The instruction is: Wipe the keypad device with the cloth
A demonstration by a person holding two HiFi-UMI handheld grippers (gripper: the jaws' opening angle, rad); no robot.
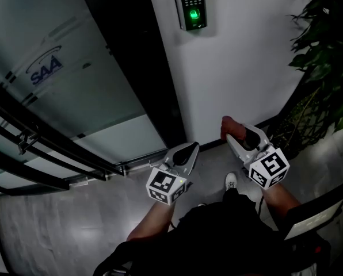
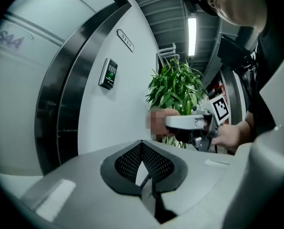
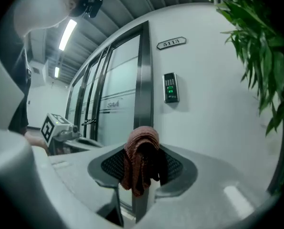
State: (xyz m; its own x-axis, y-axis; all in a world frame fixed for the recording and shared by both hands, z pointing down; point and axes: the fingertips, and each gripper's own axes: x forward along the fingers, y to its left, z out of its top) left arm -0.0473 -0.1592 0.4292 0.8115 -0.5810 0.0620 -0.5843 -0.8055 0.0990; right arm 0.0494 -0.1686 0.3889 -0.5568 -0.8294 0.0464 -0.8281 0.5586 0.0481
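Observation:
The keypad device hangs on the white wall, high up, with a green light glowing on it. It also shows as a small keypad device in the left gripper view and as the keypad device ahead in the right gripper view. My right gripper is well below it, shut on a reddish-brown cloth. The cloth drapes over the tips of the right gripper. My left gripper is beside it, lower left, its jaws closed together on nothing; the left gripper points at the wall.
A dark door frame and a frosted glass door with a blue logo stand left of the keypad. Black handle bars cross the glass. A leafy plant fills the right side. A number plate sits above the keypad.

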